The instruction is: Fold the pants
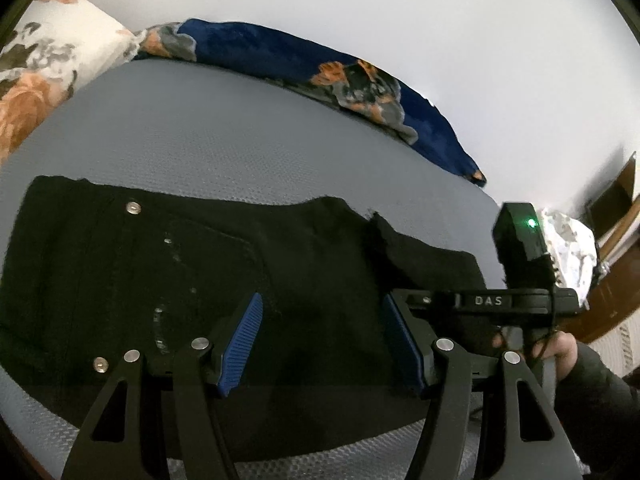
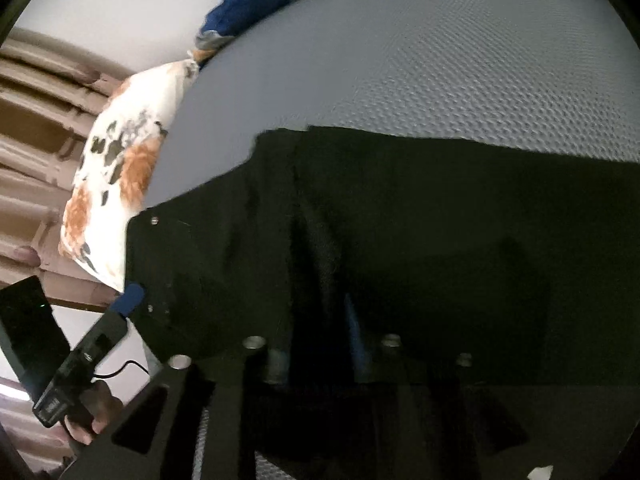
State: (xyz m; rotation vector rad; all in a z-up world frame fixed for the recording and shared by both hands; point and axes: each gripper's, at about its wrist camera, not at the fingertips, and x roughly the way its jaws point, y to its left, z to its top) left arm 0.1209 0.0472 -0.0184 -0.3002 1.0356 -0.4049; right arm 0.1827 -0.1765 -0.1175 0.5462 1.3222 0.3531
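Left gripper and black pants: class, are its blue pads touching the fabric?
Cannot tell. In the left wrist view the left gripper stands open above the black pants, but neither view shows contact or a gap at the pad tips.

L gripper (image 1: 320,336) jaws apart, angled down; R gripper (image 2: 320,360) partly parted, blurred.

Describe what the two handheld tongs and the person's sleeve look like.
The left tongs are black linkage arms with silver rivets and ribbed blue pads. The right tongs, seen from the left wrist view, are black too, marked "DAS" in pale letters, with a boxy black module on top showing a green light, and a thin black cable. The hand holding them wears a dark grey sleeve.
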